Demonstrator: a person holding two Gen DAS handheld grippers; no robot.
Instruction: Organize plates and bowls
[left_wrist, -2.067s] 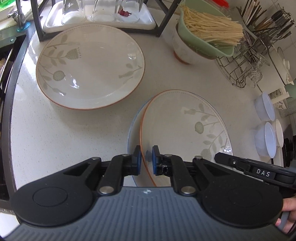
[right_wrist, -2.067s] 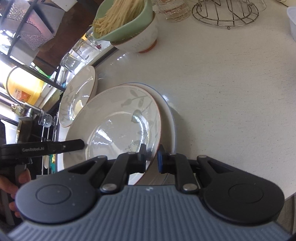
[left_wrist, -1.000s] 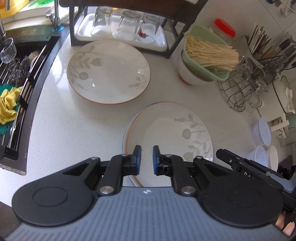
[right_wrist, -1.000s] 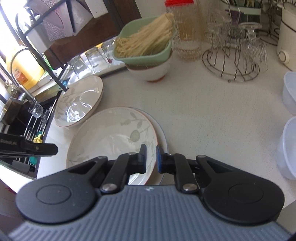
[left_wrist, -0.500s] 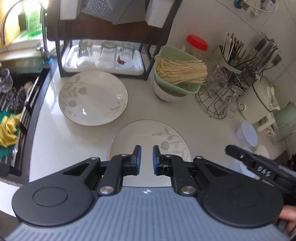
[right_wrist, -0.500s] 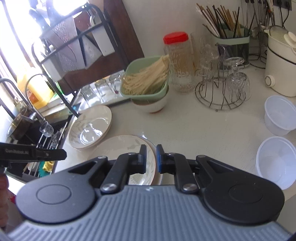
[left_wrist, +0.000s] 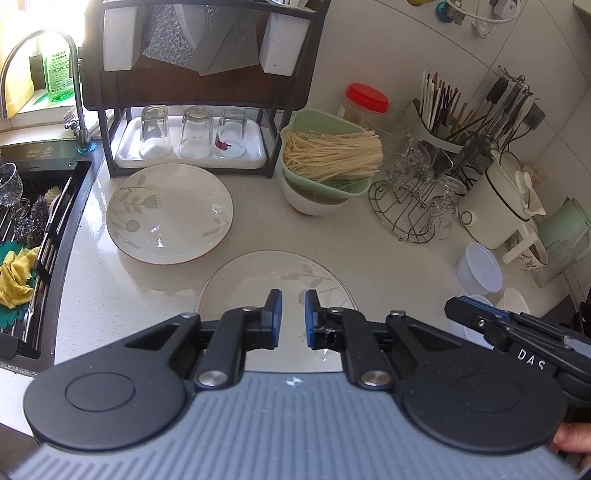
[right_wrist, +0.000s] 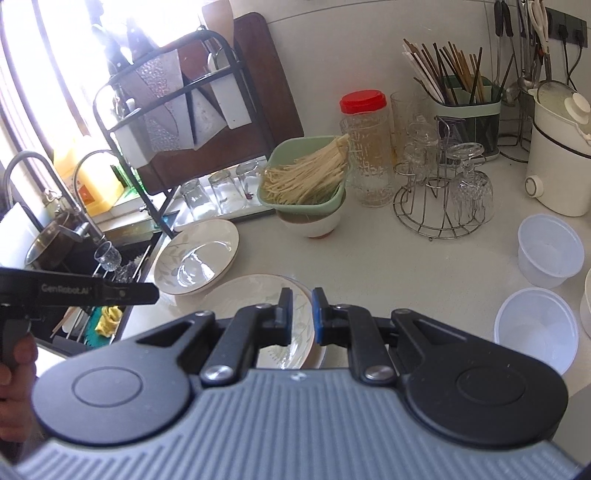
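Observation:
A leaf-patterned plate (left_wrist: 258, 273) lies stacked on another plate at the counter's front, also in the right wrist view (right_wrist: 243, 295). A second leaf-patterned deep plate (left_wrist: 170, 214) lies alone near the sink, seen too in the right wrist view (right_wrist: 195, 258). A white bowl (left_wrist: 310, 203) carries a green strainer of noodles (left_wrist: 325, 155). My left gripper (left_wrist: 292, 314) hangs high above the stacked plates, jaws slightly apart and empty. My right gripper (right_wrist: 302, 314) is also raised above them, jaws slightly apart and empty.
A sink (left_wrist: 33, 221) with a yellow cloth lies left. A rack with a tray of upturned glasses (left_wrist: 192, 136) stands behind. A wire glass stand (left_wrist: 417, 195), a white pot (left_wrist: 498, 206) and plastic tubs (right_wrist: 546, 254) are to the right.
Both grippers let go of the plate's rim, leaving it on the lower plate, and rose well above the counter. The view widened.

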